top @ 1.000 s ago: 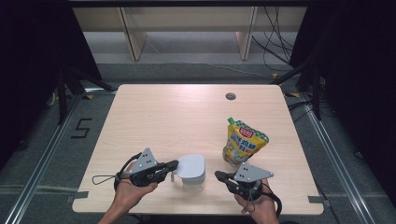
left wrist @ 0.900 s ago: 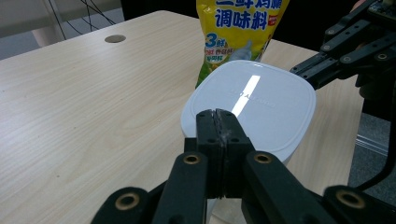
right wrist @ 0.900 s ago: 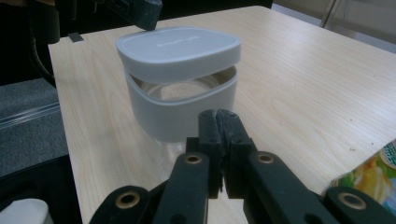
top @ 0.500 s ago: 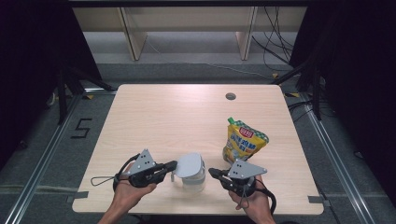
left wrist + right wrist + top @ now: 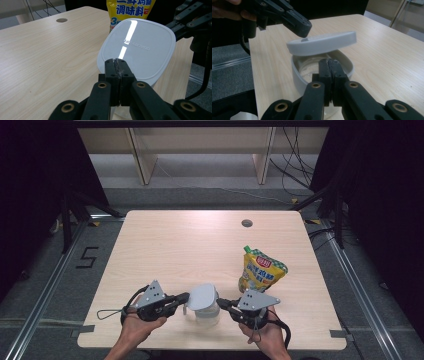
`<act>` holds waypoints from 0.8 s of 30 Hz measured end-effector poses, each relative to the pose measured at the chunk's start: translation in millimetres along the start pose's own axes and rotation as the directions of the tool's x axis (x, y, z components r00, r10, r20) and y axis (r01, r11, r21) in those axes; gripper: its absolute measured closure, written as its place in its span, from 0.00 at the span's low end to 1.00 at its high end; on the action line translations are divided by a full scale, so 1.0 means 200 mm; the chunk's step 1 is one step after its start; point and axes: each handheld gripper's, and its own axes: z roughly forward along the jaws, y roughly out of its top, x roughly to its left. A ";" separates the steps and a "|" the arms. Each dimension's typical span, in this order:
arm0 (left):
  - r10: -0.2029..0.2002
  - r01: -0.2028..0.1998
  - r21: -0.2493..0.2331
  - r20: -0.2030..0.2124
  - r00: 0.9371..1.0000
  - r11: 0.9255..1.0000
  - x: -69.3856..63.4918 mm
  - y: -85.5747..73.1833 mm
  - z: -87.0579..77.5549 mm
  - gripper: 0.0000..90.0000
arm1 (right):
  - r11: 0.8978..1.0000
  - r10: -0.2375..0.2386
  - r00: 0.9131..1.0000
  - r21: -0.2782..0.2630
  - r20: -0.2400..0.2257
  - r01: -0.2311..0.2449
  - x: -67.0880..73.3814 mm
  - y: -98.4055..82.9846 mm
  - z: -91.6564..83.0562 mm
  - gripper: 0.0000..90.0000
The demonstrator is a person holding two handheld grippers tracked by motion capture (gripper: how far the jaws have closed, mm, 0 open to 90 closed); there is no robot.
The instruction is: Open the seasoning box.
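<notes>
**Inspector A:** The white lid (image 5: pixel 202 296) is sitting tilted over the clear container (image 5: pixel 206 314), near edge of the table (image 5: pixel 165 245), centre. In the right gripper view the lid (image 5: pixel 322 45) is riding high on one side, with a gap showing above the container's rim (image 5: pixel 297 72).

**Inspector B:** And the claws?

**Inspector A:** The left claw (image 5: pixel 184 297) is lying just left of the lid, jaws fully together, tip at the lid's left edge; whether it is pinching that edge I cannot tell. The right claw (image 5: pixel 221 303) is lying just right of the container, jaws also together, holding nothing that shows.

**Inspector B:** Which is nearer?

**Inspector A:** Both are flanking it closely, pointing inward along the table's left-right line. My judgement: the lid is coming off leftward, the right claw bracing. The yellow pouch (image 5: pixel 261 272) is standing farther right, apart.
</notes>
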 end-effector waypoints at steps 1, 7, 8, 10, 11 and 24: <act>0.000 0.000 0.000 0.000 1.000 1.000 0.00 0.00 0.00 0.97 | 1.000 0.000 1.000 0.000 0.000 0.000 0.00 0.00 0.00 1.00; -0.023 0.023 -0.025 0.001 1.000 0.999 0.04 -0.04 -0.04 0.75 | 1.000 -0.006 1.000 -0.005 -0.014 0.006 0.01 0.04 0.01 1.00; -0.023 0.023 -0.025 0.001 1.000 0.999 0.04 -0.04 -0.04 0.72 | 1.000 -0.006 1.000 -0.005 -0.014 0.006 0.01 0.04 0.01 1.00; 0.035 -0.035 -0.004 -0.006 0.999 0.999 0.05 -0.10 -0.08 0.65 | 1.000 -0.018 1.000 -0.013 -0.013 0.018 0.02 0.06 0.02 1.00; 0.035 -0.035 -0.004 -0.006 0.999 0.999 0.05 -0.10 -0.08 0.63 | 1.000 -0.017 1.000 -0.022 -0.008 0.017 0.02 0.06 0.03 1.00; 0.072 -0.068 0.104 -0.029 0.997 0.992 0.05 -0.29 -0.13 0.47 | 0.996 -0.082 0.996 -0.034 -0.047 0.080 0.12 0.21 0.16 1.00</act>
